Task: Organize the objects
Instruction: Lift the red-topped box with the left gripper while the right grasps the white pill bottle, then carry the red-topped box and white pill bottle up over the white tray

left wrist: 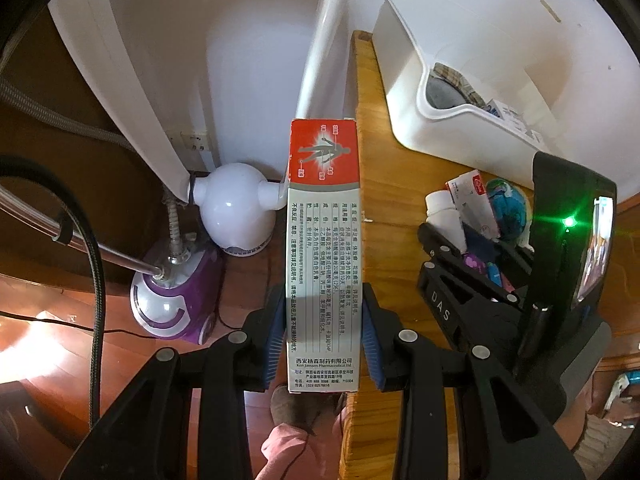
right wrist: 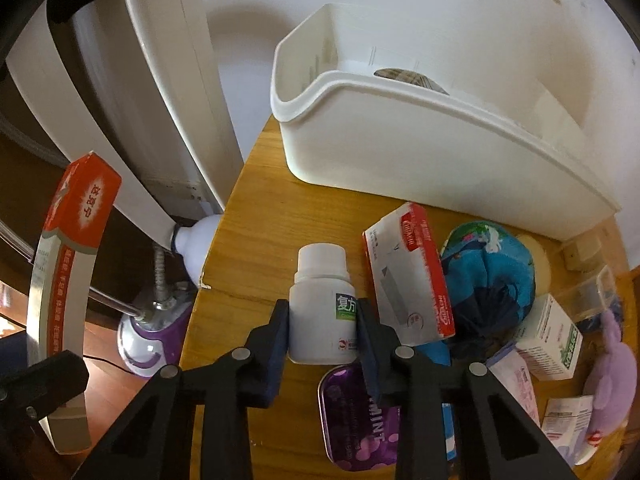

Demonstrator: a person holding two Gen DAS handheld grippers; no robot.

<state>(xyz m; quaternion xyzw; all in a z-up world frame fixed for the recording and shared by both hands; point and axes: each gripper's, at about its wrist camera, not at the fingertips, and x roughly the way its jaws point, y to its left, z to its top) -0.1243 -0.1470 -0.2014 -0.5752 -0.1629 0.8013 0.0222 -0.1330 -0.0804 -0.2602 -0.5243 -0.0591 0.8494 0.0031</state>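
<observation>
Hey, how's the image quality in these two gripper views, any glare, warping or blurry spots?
Left wrist view: a green LED flare bursts on the right gripper; the medicine box print is sharp. Right wrist view: fisheye bends that box into an arc; the white bottle is crisp, edge clutter soft, and a soft shadow falls on the wall behind the white bin.

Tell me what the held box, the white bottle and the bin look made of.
Box: printed cardboard with a slight sheen, folded edges and flaps visible. White bottle: smooth, opaque, apparently plastic, with a screw cap and paper label. Bin: thick white moulded plastic, matte, with a rolled rim.
</observation>
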